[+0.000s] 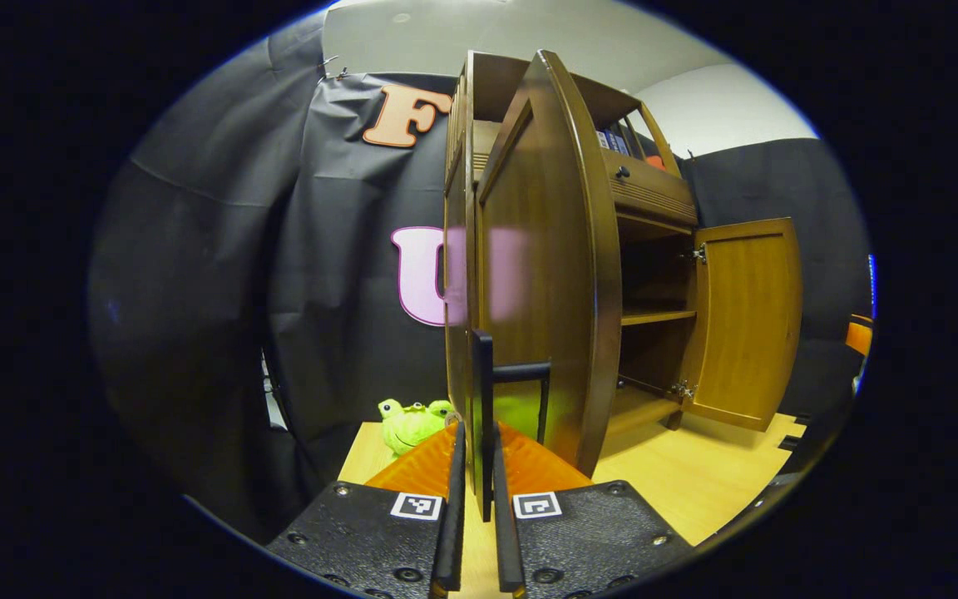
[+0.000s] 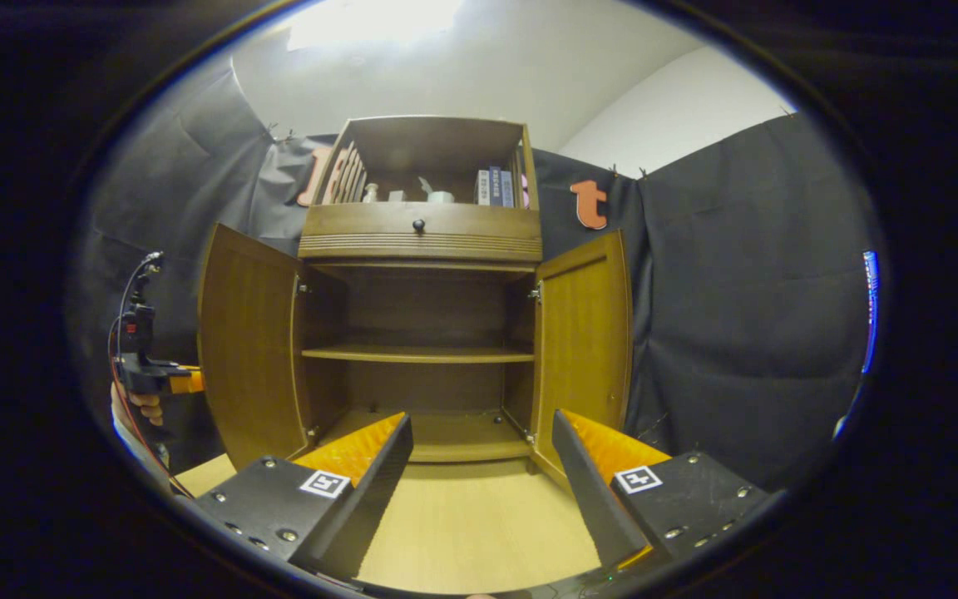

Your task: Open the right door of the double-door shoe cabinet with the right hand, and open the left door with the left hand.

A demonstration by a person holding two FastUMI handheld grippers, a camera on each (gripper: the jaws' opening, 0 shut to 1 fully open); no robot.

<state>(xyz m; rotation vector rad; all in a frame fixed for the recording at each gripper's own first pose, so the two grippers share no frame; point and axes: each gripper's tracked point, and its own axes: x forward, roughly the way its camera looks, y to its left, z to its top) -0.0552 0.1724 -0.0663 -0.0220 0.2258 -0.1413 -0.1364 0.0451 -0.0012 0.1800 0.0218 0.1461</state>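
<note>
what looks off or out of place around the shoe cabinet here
Nothing looks damaged or spilled. Both doors stand open, left door and right door, with bare shelves inside. The one stray item is a green plush frog on the floor beside the cabinet. The left tool grips the left door's handle.

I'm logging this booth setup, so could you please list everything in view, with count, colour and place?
shoe cabinet: one, brown wood, on the floor against the black cloth.
left door: one, brown, swung open; its black handle sits between the left claw's fingers.
right door: one, brown, swung open.
inner shelf: one, brown, bare.
drawer knob: one, dark, centre of the drawer.
books: a few, bluish, top compartment, right side.
plush frog: one, green, on the floor left of the cabinet.
floor: light wood.
left claw: closed on the left door's handle.
right claw: open, in front of the cabinet, touching nothing.
hand: one, holding the left claw.
</note>
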